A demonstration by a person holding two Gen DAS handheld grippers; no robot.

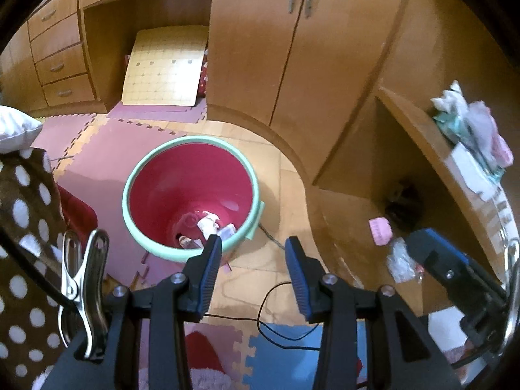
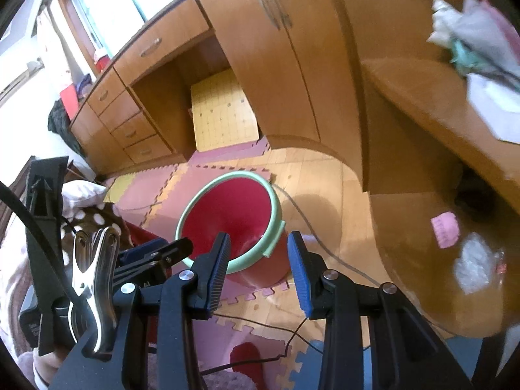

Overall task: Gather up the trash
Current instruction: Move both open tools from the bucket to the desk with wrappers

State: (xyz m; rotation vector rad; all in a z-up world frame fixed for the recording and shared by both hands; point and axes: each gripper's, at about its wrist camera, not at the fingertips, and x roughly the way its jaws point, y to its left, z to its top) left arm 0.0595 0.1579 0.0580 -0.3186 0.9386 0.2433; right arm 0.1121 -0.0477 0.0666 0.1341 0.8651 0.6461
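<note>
Red plastic with a pale green rim, the bin [image 1: 191, 195] stands on the foam floor mats [image 1: 97, 162] near the edge where they give way to bare floor, and it already holds a few scraps at its bottom (we count about three, though they overlap and we cannot be sure). Both of our tools hang above it with nothing in them: the left gripper [image 1: 253, 273] has its jaws partly apart with only floor showing between the pads, and the right gripper [image 2: 260, 269] stands much the same, its gap also bare. What remains to collect lies away to the right, on the low curved wooden platform [image 1: 354, 227] at the foot of the cupboards: one pink slip of paper [image 2: 445, 229] and, just beside it toward us, one crumpled clear wrapper [image 2: 476, 268]. Both pieces sit to the right of both tools, so we judge the right hand the nearer one, and it would have to swing rightward, away from the bin, to reach them. The pink slip lies flat, its long side running roughly away from us. A heap of crumpled paper and cloth [image 1: 471, 126] also rests on the shelf above; we cannot tell whether that is trash.
</note>
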